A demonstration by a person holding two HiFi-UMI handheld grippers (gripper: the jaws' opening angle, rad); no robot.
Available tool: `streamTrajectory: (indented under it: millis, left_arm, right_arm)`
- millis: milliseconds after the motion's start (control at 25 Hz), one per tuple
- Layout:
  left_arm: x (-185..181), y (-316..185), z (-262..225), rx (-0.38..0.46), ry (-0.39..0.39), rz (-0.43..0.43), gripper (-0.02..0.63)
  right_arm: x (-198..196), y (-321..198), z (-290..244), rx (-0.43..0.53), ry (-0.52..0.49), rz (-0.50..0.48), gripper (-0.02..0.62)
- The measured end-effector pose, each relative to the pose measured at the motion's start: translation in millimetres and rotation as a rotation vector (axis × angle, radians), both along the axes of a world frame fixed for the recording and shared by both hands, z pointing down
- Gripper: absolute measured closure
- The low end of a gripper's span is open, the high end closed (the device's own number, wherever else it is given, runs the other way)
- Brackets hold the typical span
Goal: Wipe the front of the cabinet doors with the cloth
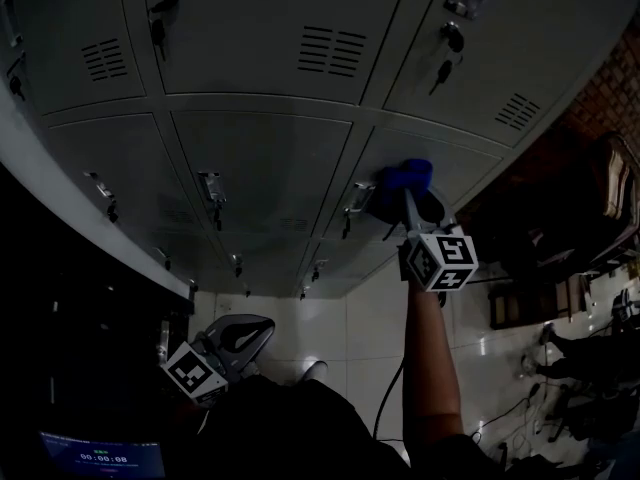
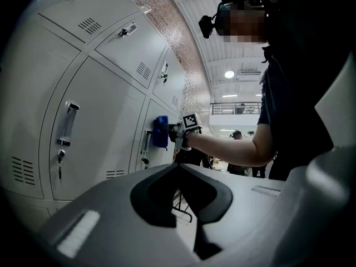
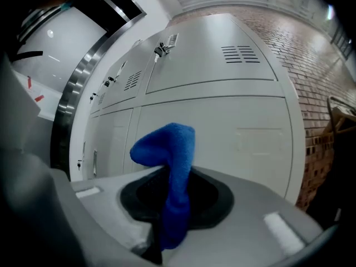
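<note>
A bank of grey metal cabinet doors (image 1: 270, 158) fills the head view. My right gripper (image 1: 407, 196) is shut on a blue cloth (image 1: 404, 179) and holds it up against the lower right door (image 1: 450, 163), just right of that door's handle (image 1: 358, 200). In the right gripper view the cloth (image 3: 173, 160) stands up from the shut jaws, bunched at the top, in front of the pale door (image 3: 245, 129). The left gripper view shows the cloth (image 2: 161, 131) touching the door beside the handle (image 2: 147, 141). My left gripper (image 1: 246, 336) hangs low, away from the doors, its jaws shut on nothing.
The doors carry handles, key locks (image 1: 161, 28) and vent slots (image 1: 331, 48). A brick wall (image 1: 605, 93) and dark furniture (image 1: 610, 198) stand at the right. Pale floor tiles (image 1: 350, 328) lie below. A small lit screen (image 1: 100, 458) sits at the bottom left.
</note>
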State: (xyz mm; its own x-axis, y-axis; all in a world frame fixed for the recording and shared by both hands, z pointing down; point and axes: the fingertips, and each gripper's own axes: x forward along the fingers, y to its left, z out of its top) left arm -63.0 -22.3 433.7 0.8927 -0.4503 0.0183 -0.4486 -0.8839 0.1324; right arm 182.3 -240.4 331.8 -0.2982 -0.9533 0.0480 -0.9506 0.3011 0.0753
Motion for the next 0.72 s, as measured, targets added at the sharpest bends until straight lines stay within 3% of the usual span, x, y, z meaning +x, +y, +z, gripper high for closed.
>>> streamTrajectory:
  millis: [720]
  left_arm:
    - [15.1, -0.8, -2.2, 0.000, 0.001, 0.004, 0.606]
  right_arm:
    - [108.2, 8.0, -2.4, 0.006, 0.008, 0.168, 0.526]
